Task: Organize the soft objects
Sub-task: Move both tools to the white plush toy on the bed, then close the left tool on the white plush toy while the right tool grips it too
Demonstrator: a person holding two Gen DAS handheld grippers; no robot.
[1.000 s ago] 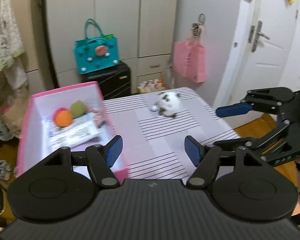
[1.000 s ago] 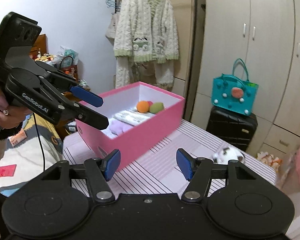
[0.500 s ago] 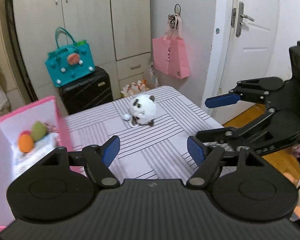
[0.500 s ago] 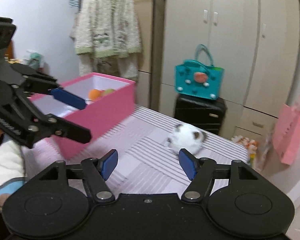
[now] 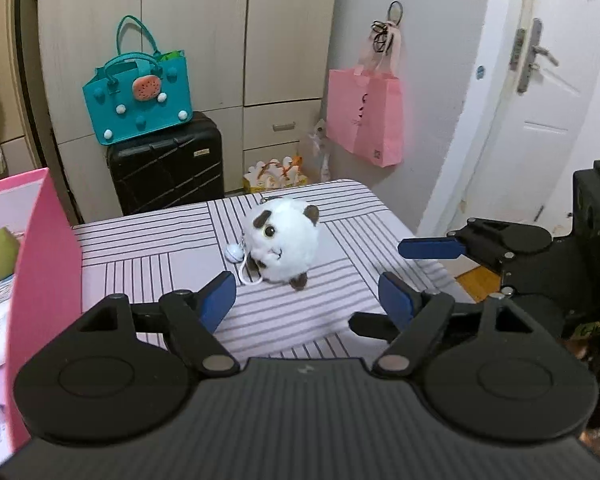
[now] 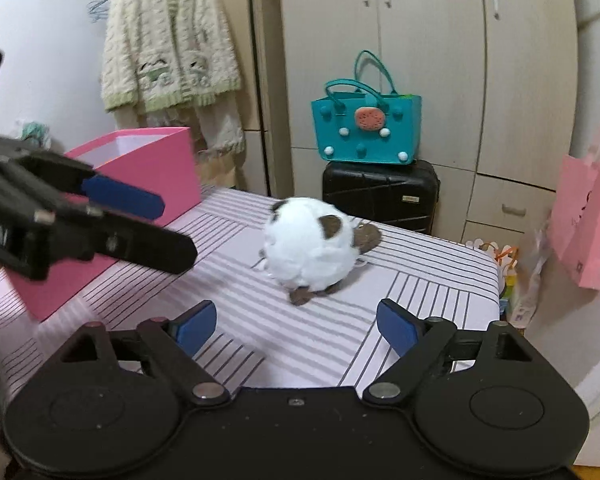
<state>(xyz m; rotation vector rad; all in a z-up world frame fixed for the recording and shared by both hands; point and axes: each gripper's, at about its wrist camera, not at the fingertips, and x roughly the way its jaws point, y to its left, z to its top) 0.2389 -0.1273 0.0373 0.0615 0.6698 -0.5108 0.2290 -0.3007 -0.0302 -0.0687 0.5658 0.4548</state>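
Observation:
A round white plush toy [image 5: 280,240] with brown patches and a small bell on a cord sits upright on the striped tablecloth [image 5: 148,248]. My left gripper [image 5: 308,300] hovers just short of it, jaws opening, nothing between the blue pads. My right gripper [image 6: 296,326] faces the same plush toy [image 6: 312,248] from the other side, jaws also opening and empty. Each gripper shows in the other's view: the left gripper [image 6: 176,228] at the left, the right one's blue pad [image 5: 432,248] at the right. A pink box [image 5: 44,248] at the left holds a green ball [image 5: 2,254] and other soft items.
Past the table's far edge stand a black suitcase [image 5: 168,168] with a teal handbag [image 5: 138,100] on top, and wardrobe doors. A pink paper bag [image 5: 364,116] hangs by a white door [image 5: 540,100]. A knitted cardigan [image 6: 168,40] hangs behind the pink box [image 6: 156,168].
Both grippers have come down and closer to the plush toy, which now looks much larger. Both pairs of jaws stand wider. The pink box has slid to the left edge of both views.

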